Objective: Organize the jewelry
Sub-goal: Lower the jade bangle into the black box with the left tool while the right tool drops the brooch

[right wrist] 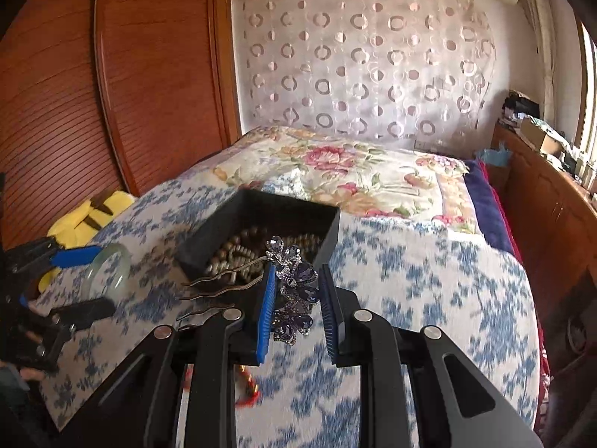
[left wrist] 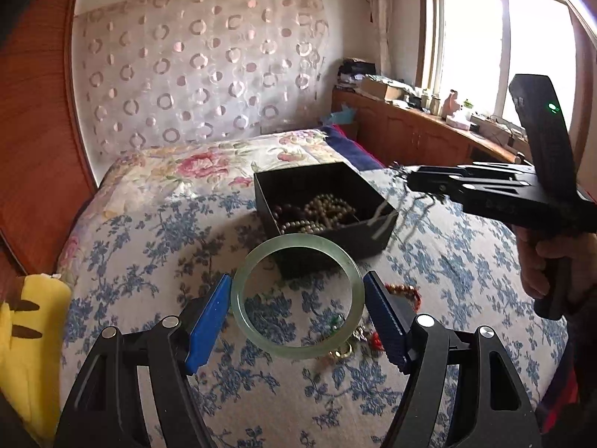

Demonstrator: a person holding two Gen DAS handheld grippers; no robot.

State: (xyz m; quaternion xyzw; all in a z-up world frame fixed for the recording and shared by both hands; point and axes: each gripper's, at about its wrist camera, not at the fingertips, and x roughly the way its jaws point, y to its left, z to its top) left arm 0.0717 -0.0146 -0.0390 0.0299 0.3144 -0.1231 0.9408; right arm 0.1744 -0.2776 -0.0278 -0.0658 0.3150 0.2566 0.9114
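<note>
- Where the bed fills both views, its blue-flowered cover carries everything; a floral quilt lies at the far end, a wooden wardrobe stands left, a window right.
- Black box, open-topped, sits mid-bed, heaped with bead strings.
- Left gripper: blue pads clamped on either side of a pale green bangle, held above the cover just near of the box.
- Right gripper: pads closed on a purple crystal hair comb, metal prongs pointing left, at the box's near edge.
- Loose red and gold pieces lie on the cover near the bangle; detail too blurred.
</note>
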